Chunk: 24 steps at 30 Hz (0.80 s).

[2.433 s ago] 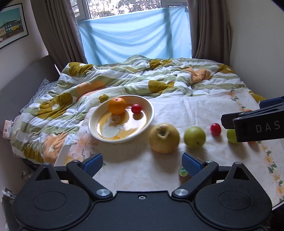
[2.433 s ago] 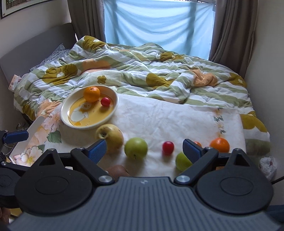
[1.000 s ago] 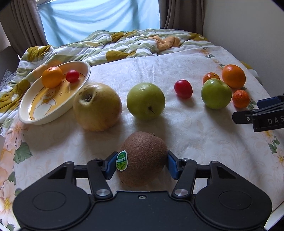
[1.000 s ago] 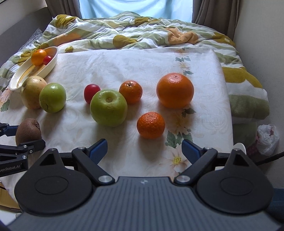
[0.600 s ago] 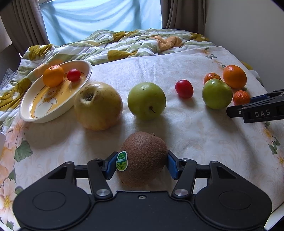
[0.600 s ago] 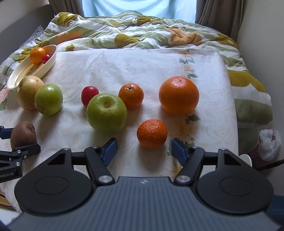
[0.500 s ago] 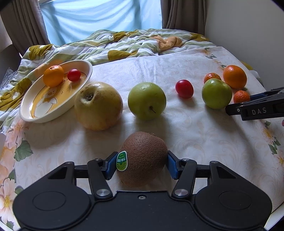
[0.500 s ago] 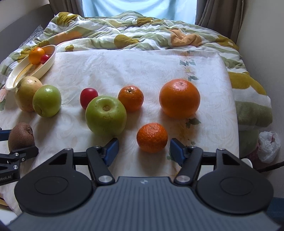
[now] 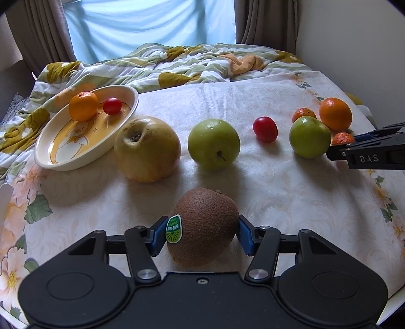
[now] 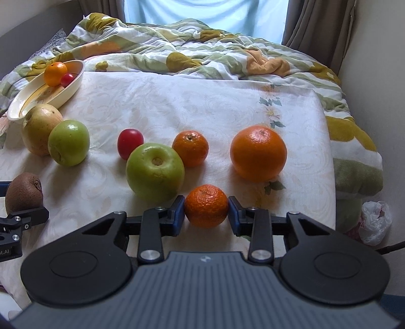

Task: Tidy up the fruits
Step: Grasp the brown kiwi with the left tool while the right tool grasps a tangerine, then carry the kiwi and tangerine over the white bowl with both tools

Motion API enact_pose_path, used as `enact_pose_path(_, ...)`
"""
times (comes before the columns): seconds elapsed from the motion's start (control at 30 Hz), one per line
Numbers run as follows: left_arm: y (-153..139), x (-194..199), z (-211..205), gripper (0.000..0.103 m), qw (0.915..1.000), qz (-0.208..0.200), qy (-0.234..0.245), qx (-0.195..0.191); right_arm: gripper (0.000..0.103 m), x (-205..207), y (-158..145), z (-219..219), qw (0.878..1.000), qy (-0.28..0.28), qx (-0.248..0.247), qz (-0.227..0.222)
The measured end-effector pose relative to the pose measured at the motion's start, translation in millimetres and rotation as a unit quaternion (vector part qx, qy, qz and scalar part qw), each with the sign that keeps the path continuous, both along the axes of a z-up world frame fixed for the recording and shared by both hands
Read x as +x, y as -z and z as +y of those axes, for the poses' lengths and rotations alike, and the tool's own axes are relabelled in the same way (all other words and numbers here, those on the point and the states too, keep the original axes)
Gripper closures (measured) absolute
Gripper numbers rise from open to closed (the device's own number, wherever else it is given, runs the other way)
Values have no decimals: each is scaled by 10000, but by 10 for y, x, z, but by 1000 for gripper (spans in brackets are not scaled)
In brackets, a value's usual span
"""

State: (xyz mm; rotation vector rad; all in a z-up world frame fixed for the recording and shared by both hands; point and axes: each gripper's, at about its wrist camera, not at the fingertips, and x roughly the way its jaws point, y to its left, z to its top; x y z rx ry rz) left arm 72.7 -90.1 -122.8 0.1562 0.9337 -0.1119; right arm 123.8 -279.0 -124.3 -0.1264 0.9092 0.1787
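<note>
Between the blue pads of the left hand-held gripper (image 9: 200,234), a brown kiwi (image 9: 203,225) with a green sticker, clamped from both sides and sitting on the white floral cloth (image 9: 278,192) over the bed. Just beyond it, a big yellow pear (image 9: 146,149) ahead-left and a green apple (image 9: 214,144) straight ahead. Further left of the pear, touching it or nearly, a cream plate (image 9: 50,157) holding a small orange (image 9: 83,106) and a cherry tomato (image 9: 112,106). Ahead-right, a loose red tomato (image 9: 265,129).

Between the pads of the right hand-held gripper (image 10: 206,213), a small mandarin (image 10: 206,205), pads pressed on both sides, so it is clamped. Just ahead-left of it, a second green apple (image 10: 155,172), with another mandarin (image 10: 190,148) behind that apple. Ahead-right, a large orange (image 10: 258,153), apart from the rest. Far left in this view, the left gripper with its kiwi.

Farthest back, a rumpled green-yellow quilt (image 10: 202,55), then a window with a blue sheet (image 9: 152,27) and brown curtains (image 9: 265,22).
</note>
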Motion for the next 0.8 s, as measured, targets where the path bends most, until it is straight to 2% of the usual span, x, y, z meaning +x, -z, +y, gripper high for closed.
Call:
enact_pose_path(0.4,-365,-162,90,42,9992,-333,-172,-108,52,-157,-326,125,9998,-96,51,-159)
enact_pose_path(0.8,-868,-272,389,42,9953,-792,-513,-195,52,-276,-866,433,9983,-329,224,-416)
